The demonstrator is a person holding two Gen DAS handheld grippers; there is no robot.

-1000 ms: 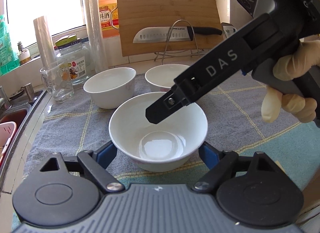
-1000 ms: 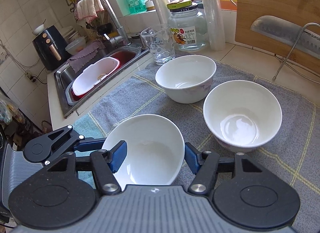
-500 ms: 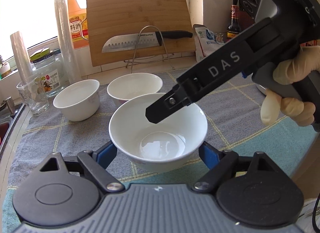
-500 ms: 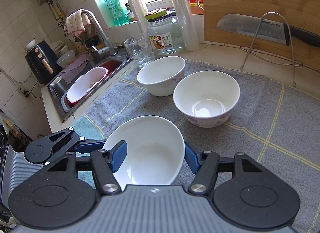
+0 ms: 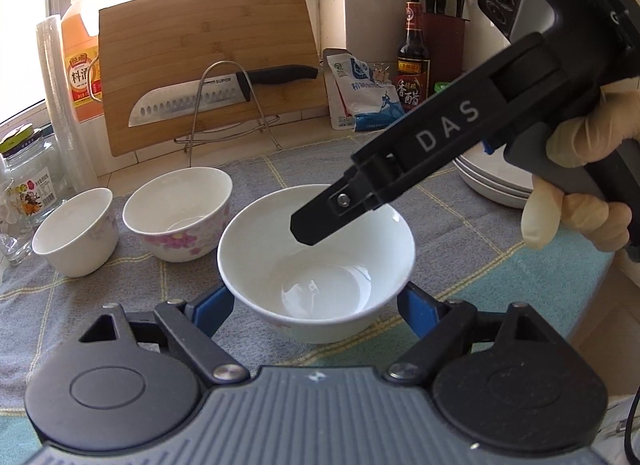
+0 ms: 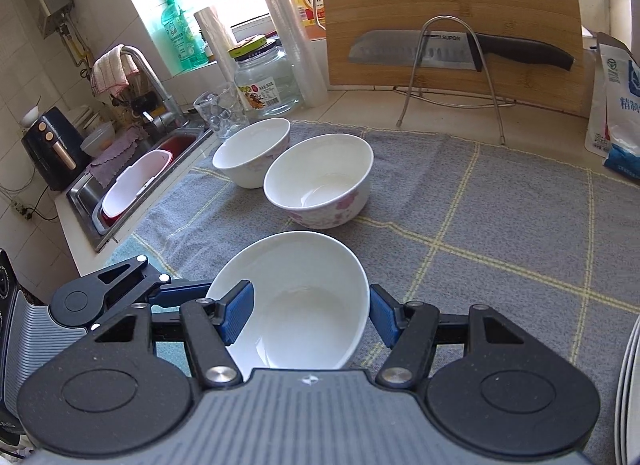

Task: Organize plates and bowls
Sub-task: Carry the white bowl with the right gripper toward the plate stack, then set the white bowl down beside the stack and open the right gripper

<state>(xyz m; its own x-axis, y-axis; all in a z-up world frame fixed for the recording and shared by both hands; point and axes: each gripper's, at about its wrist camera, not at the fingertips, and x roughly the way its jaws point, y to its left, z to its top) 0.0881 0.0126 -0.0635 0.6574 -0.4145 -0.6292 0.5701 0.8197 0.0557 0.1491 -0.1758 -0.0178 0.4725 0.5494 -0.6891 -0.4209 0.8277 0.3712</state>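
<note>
Bowl in hand: plain white glossy ceramic bowl [image 5: 316, 261], upright, sits between the blue pads of both tools at once, above the grey checked cloth with yellow lines [image 5: 280, 169].
Left hand-held gripper [image 5: 316, 305]: blue pads spread wide on either side of the bowl's lower wall; whether they press the wall or only flank it cannot be told.
Right hand-held gripper [image 6: 310, 313]: left blue pad lies inside the bowl [image 6: 296, 305] against its near rim, right pad stands outside the wall; seen from the left wrist view, its black finger marked DAS [image 5: 400, 169] reaches down over the bowl's far rim. A firm clamp on the rim cannot be confirmed.
Gloved hand [image 5: 580, 193]: wrapped around the right tool's handle.
Other bowls: white ceramic bowl with pink flower print [image 6: 320, 185] stands on the cloth beyond the held one, and a second white bowl [image 6: 252, 157] stands just beside it, toward the sink [image 6: 132, 185]; the two look close to touching.
Plates: stack of white plates [image 5: 492, 181] at the right of the tabletop, partly hidden behind the right tool.
Backdrop: bamboo cutting board [image 6: 452, 17] leaning on the wall, a steel knife with black handle [image 6: 452, 51] on a wire rack in front of it, a glass jar [image 6: 266, 81] near the sink.
</note>
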